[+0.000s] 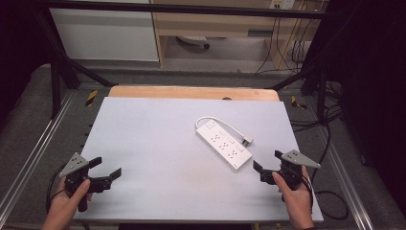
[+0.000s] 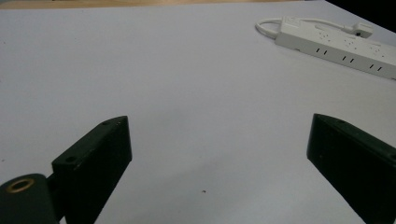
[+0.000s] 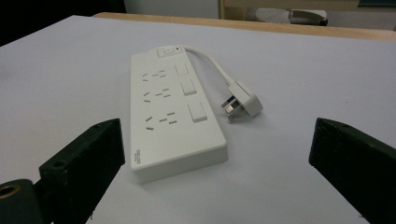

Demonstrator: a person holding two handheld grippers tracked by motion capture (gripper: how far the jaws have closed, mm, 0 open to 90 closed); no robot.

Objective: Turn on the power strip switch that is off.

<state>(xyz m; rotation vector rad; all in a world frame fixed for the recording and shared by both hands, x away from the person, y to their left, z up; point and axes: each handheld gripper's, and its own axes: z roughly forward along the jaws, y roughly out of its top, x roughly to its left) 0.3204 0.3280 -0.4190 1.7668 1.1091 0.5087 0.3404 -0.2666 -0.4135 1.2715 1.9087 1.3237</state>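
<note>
- The white power strip (image 1: 223, 143) lies flat on the table (image 1: 158, 158), right of centre, its plug (image 1: 247, 141) resting beside it.
- The right gripper (image 1: 269, 165), jaws apart and empty, faces the strip's near end, likely lined up to reach it.
- The left gripper (image 1: 107, 167), also spread and empty, hovers well apart.

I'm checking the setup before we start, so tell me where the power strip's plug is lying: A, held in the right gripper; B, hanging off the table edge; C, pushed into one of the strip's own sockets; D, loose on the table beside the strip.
D: the plug lies on the table, prongs bare, beside the power strip.
</note>
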